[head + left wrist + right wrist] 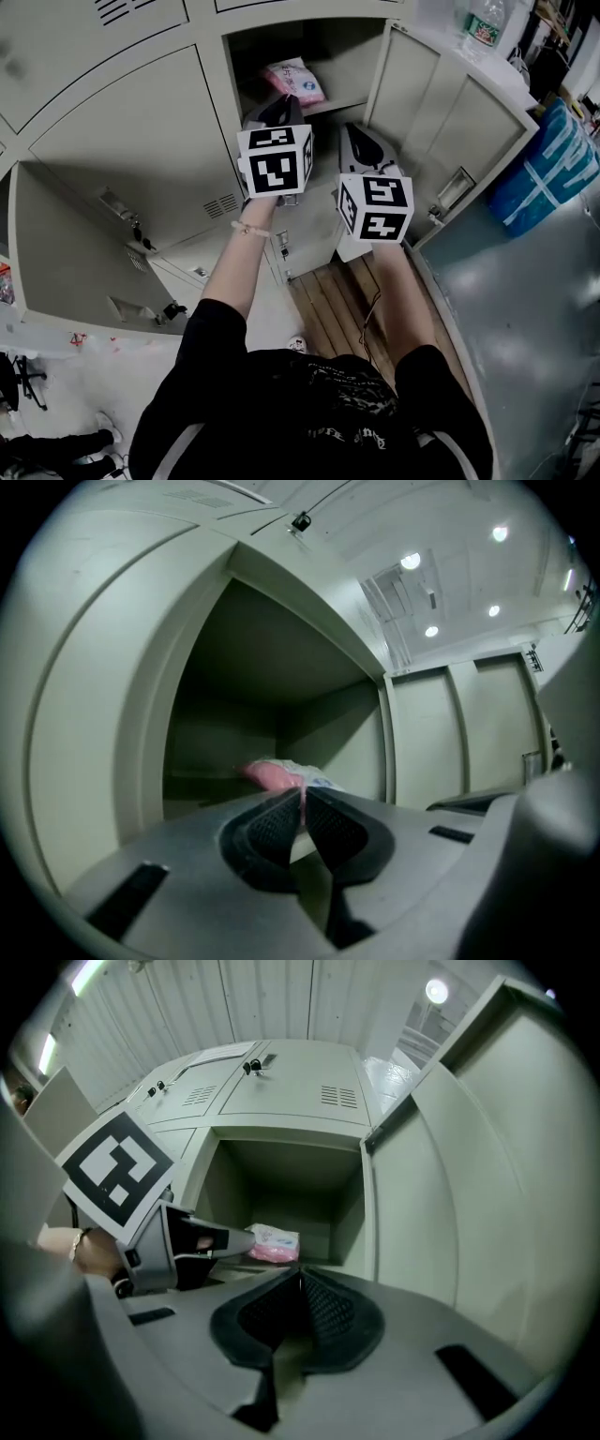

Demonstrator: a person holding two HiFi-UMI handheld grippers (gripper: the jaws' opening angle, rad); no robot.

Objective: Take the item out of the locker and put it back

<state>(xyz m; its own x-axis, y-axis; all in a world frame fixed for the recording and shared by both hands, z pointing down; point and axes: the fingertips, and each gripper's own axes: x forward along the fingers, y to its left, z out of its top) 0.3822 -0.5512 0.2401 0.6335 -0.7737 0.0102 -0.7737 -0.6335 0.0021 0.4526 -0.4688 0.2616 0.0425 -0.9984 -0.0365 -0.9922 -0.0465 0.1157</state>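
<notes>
1. The grey locker bank (122,141) fills most of the head view, and its upper and left parts are cut off by the frame edges.
2. The door (450,122) of one compartment is swung wide to the right. A second door (66,253) hangs open at the lower left, and what it covers is hidden.
3. The open compartment (347,56) is dim inside, so in the left gripper view its back corners are hard to make out.
4. The person's two forearms reach toward that compartment. The hands themselves are mostly hidden behind the marker cubes.
5. The left claw (304,797) is closed with its pads meeting at the tips and nothing between them. It is just outside the compartment's mouth (in the head view its tip is hidden behind its own cube).
6. The right claw (300,1281) is closed too, and empty. It is just beside the left one, in front of the open door's hinge side.
7. The pink packet (295,82) lies on the compartment's floor, touched by neither claw. In the left gripper view the jaw tips cover its lower part, and its print is too small to read.
8. A bottle (483,26) stands on top of the lockers, cut off by the upper edge.
</notes>
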